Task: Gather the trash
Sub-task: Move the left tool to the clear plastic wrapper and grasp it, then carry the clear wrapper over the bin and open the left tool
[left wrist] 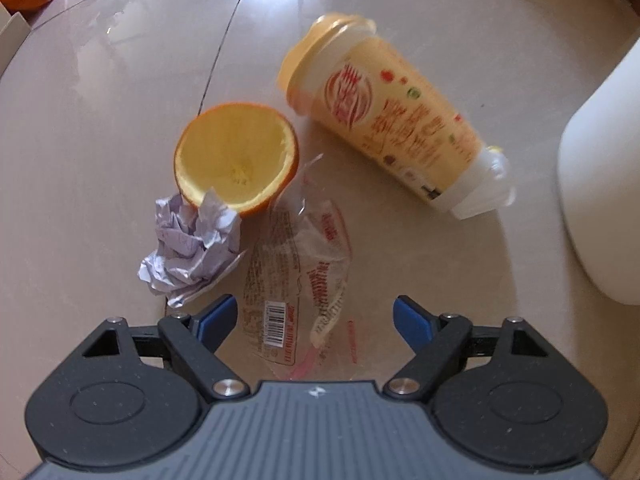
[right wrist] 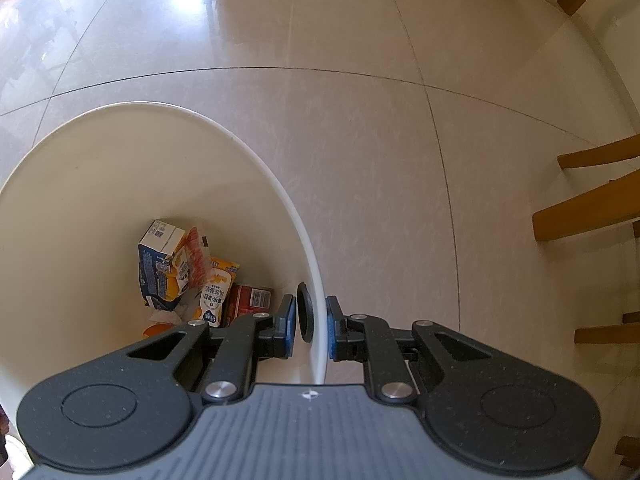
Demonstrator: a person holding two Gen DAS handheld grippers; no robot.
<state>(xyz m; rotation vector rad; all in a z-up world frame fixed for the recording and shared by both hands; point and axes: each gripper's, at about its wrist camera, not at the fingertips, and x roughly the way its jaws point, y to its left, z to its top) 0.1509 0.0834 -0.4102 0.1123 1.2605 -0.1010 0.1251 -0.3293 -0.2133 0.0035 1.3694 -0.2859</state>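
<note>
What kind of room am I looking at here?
Probably a home dining or living area: glossy beige floor tiles, wooden chair legs at the edge, and a white waste bin holding household packaging.

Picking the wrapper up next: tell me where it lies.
In the left wrist view the clear wrapper lies flat on the floor between the open left gripper fingers, beside the crumpled paper and orange peel.
</note>
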